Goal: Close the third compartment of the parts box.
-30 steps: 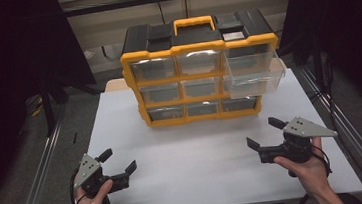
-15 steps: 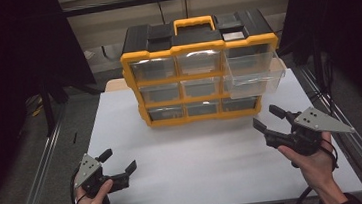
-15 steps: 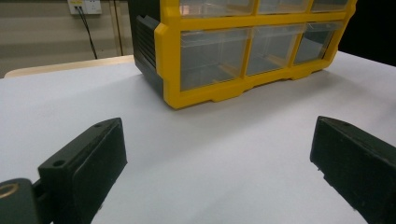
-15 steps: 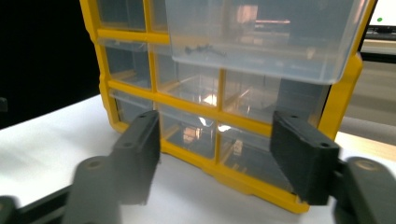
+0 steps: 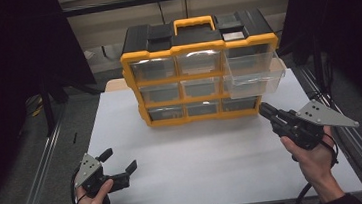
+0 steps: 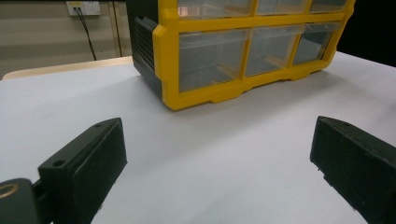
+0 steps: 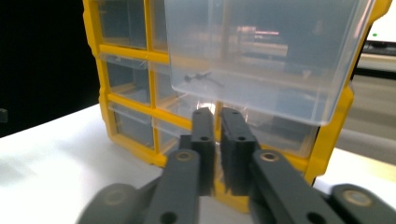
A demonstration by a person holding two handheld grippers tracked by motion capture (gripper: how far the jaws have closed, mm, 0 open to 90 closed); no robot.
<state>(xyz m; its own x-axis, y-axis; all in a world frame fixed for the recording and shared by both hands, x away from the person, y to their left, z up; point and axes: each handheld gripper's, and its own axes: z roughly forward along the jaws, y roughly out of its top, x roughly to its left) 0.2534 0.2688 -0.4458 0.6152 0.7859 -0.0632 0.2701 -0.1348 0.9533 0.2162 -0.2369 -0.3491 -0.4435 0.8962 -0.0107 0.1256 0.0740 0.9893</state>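
The right tongs (image 5: 264, 109), just pressed together on nothing, point at the pulled-out clear drawer (image 5: 255, 69) of the yellow organizer (image 5: 199, 47) on the tabletop (image 5: 199, 155); the left tongs (image 5: 119, 160) rest spread.

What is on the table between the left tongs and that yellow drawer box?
Nothing: the left gripper view shows only bare white table between the left tongs and the yellow drawer box. The high view agrees.
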